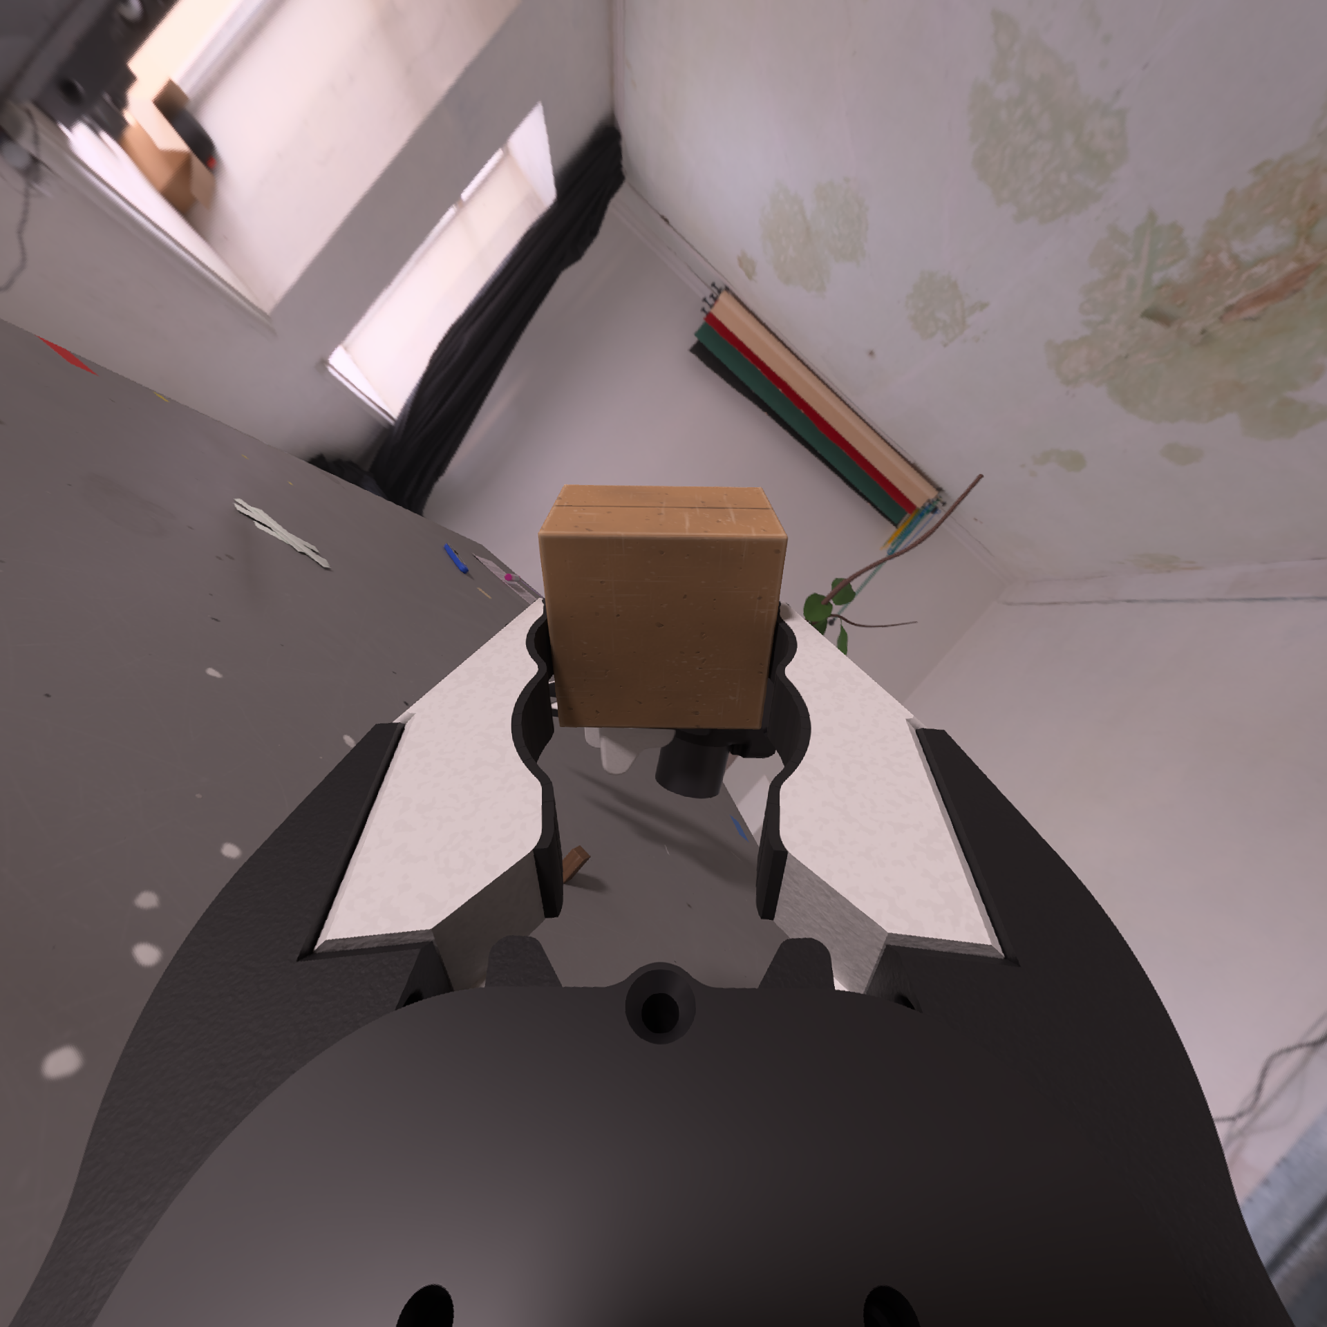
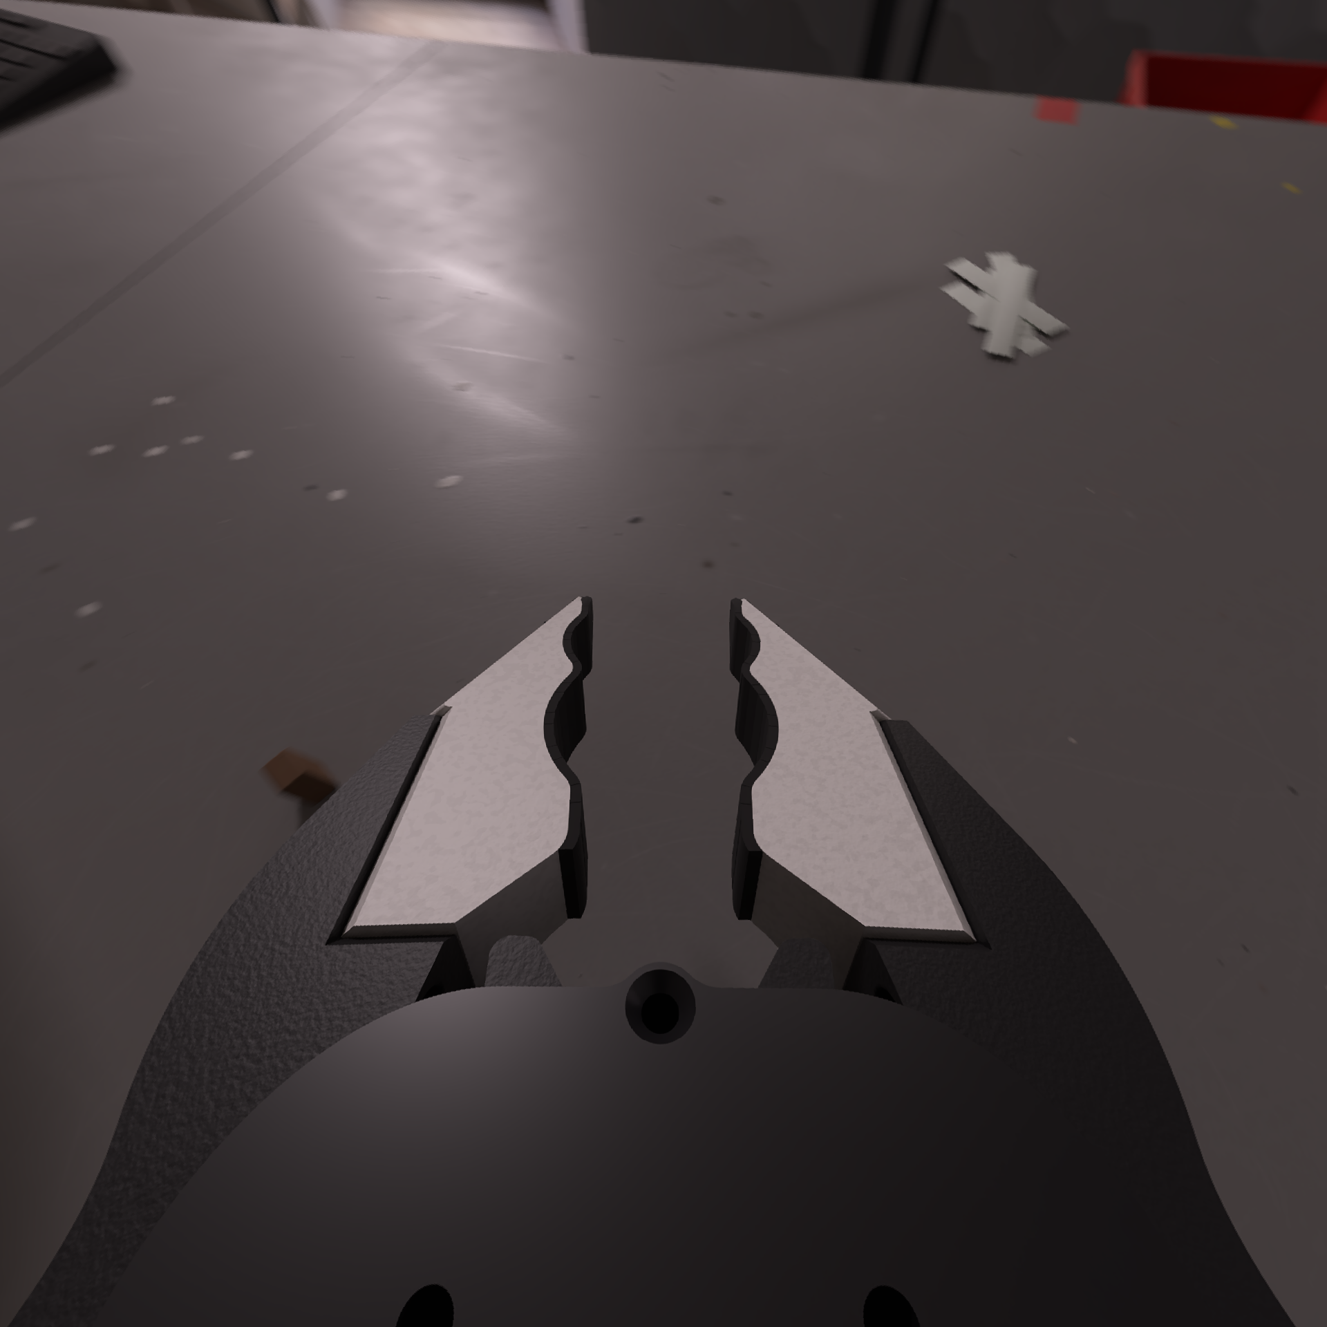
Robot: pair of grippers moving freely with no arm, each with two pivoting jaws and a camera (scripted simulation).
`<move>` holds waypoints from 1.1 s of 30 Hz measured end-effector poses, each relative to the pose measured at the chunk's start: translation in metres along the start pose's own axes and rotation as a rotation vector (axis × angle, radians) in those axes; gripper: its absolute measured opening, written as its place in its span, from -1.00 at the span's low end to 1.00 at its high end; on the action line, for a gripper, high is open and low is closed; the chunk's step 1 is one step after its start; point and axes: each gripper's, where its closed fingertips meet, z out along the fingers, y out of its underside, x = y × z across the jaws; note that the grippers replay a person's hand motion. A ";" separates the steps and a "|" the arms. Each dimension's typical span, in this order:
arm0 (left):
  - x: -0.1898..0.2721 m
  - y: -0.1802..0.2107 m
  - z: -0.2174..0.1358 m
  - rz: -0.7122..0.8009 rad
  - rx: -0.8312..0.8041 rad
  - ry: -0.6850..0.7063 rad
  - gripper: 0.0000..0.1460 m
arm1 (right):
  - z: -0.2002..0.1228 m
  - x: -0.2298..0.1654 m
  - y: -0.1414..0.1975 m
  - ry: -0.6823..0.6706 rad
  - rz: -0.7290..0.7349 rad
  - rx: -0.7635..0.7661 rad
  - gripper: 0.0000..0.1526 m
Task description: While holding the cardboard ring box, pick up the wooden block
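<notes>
Fingers of the left gripper (image 1: 660, 632) clamp the brown box (image 1: 657, 610), lifted above the grey table (image 1: 143, 646). Right gripper (image 2: 660, 610) hangs parted and empty; the wooden block (image 2: 294, 779) lies near-left, beside it.

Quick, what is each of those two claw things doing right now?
Left gripper: closed on the cardboard ring box, held between its fingers.
Right gripper: open, holding nothing; the wooden block lies on the table beside it.
</notes>
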 end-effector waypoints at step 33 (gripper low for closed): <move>0.008 0.021 -0.013 -0.054 -0.107 0.064 -0.19 | -0.008 -0.118 -0.006 -0.464 -0.517 0.140 -0.88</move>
